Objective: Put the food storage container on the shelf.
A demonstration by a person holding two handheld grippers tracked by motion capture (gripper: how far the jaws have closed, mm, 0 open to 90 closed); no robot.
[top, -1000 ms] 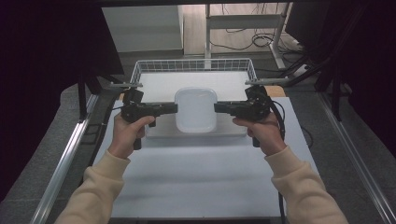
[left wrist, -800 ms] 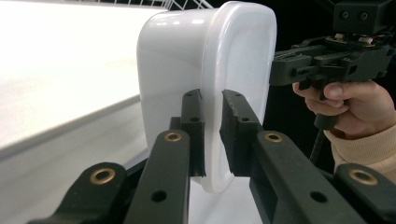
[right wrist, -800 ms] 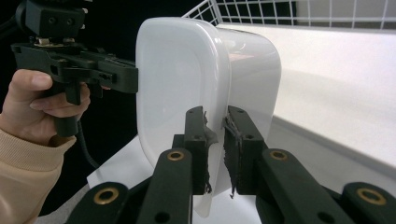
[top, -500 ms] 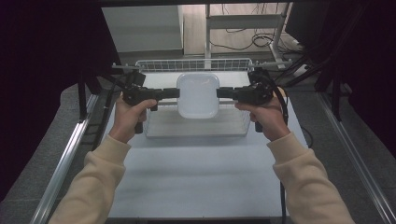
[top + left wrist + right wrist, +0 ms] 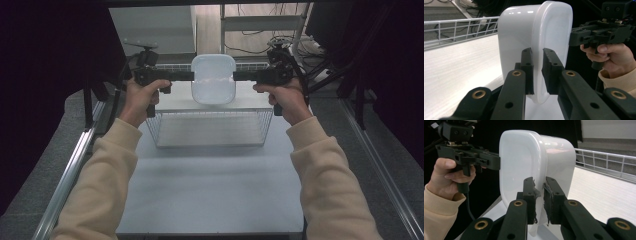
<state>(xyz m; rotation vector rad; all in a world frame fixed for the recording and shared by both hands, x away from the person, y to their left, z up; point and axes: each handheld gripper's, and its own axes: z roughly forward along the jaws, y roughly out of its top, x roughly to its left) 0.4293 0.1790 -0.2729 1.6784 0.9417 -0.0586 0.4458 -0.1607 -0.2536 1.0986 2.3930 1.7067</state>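
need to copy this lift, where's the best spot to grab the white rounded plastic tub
Grip the white rounded plastic tub by its protruding rim, coming in level from its two opposite sides. The lip is thin enough to fit between jaws, as the left gripper and right gripper show; the smooth bulging walls offer no hold.

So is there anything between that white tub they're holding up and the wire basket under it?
Nothing visible. The white tub hangs between the left claw and right claw, each pinching its rim, above the wire basket.
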